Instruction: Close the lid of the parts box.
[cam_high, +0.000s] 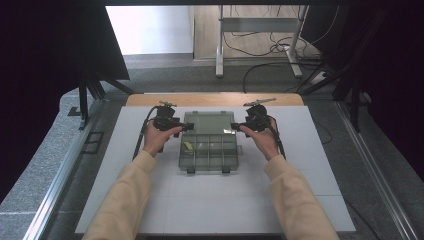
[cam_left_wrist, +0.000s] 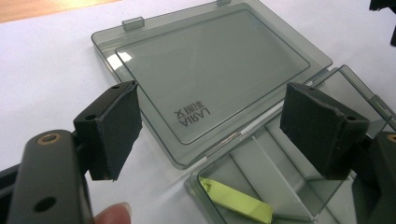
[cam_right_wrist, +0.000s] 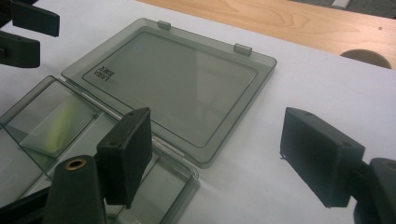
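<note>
Trouble is likely coming from the hinge: the lid (cam_left_wrist: 205, 74) is lying flat open on the white mat (cam_high: 150, 200), joined to the tray (cam_high: 209, 152) along one thin seam, and a lopsided push could be twisting it or sliding the whole smoky box toward the wooden strip (cam_high: 215, 99) at the far edge. The left gripper (cam_left_wrist: 210, 126) and right gripper (cam_right_wrist: 219, 154) are both hanging released, jaws wide, grasping nothing, flanking the hinge line. A yellow piece (cam_left_wrist: 236, 200) is sitting loose in one compartment and could be jolting out. Room is lying open on either side and nearer the person.
</note>
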